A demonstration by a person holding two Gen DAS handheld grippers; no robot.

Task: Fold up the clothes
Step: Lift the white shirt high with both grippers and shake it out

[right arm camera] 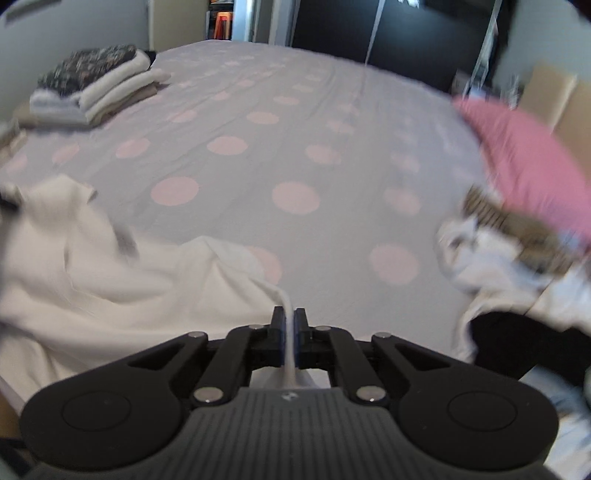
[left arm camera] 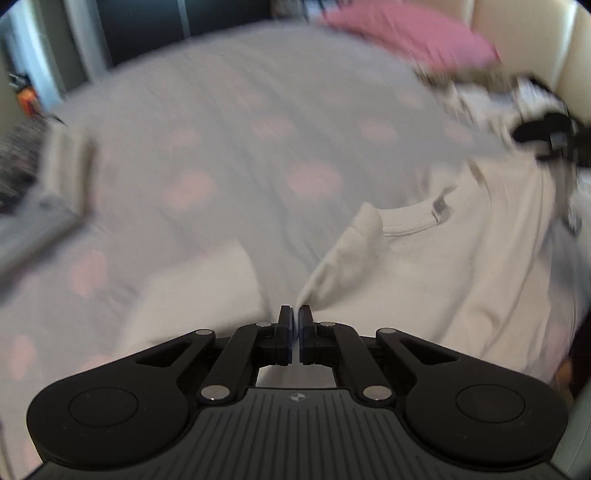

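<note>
A cream-white T-shirt (left arm camera: 461, 266) with a ribbed collar hangs over a grey bed cover with pink dots (left arm camera: 240, 147). My left gripper (left arm camera: 295, 314) is shut on an edge of this shirt near its shoulder. In the right wrist view the same white T-shirt (right arm camera: 110, 273) spreads to the left, and my right gripper (right arm camera: 290, 319) is shut on a thin fold of it that runs between the jaws. The right gripper shows as a dark, blurred shape (left arm camera: 550, 136) at the left wrist view's right edge. Both views are blurred.
A stack of folded clothes (right arm camera: 96, 81) sits at the bed's far left. A pink pillow (right arm camera: 528, 166) lies at the right, with a heap of unfolded white and brown clothes (right arm camera: 517, 254) below it. Dark wardrobe doors (right arm camera: 388, 33) stand behind the bed.
</note>
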